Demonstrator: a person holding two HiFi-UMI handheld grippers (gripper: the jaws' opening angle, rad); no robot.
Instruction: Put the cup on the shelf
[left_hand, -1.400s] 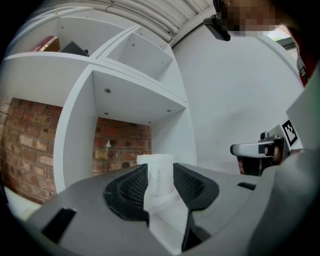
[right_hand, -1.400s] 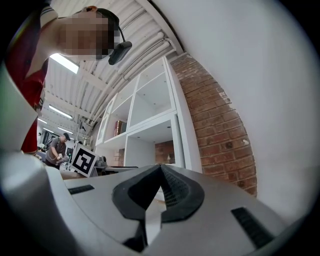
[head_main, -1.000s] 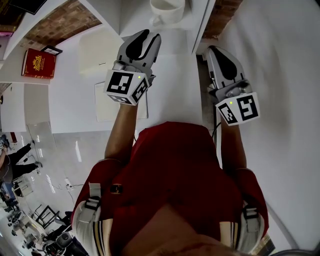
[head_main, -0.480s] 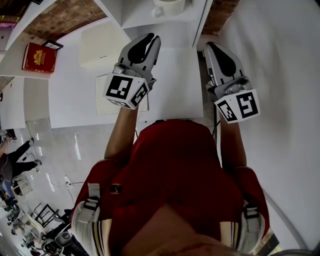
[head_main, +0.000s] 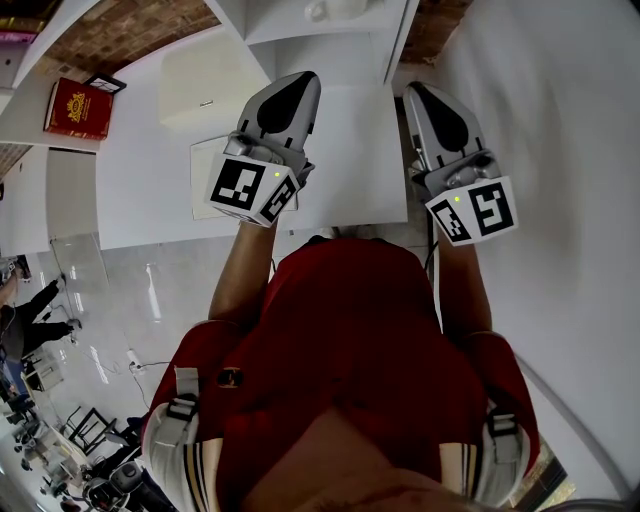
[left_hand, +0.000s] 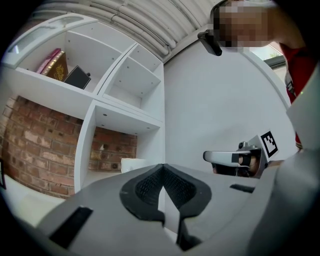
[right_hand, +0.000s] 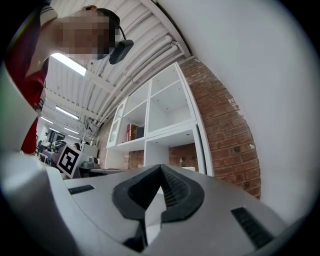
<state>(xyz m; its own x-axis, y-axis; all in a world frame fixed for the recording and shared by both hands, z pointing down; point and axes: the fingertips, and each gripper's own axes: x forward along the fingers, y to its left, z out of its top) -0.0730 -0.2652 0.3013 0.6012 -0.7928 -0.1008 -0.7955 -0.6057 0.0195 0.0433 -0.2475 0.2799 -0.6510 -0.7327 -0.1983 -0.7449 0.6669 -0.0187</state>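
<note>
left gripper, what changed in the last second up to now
The left gripper closed its open jaws on nothing and drew back slightly from the cup. The cup stayed on the shelf, the right gripper stayed shut and empty, and the red book stayed put.

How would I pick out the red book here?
Start at the white shelf unit against the brick wall. In a compartment towards its left rests a book beside a small dark frame. It alone is red, with a gold emblem on its cover.
</note>
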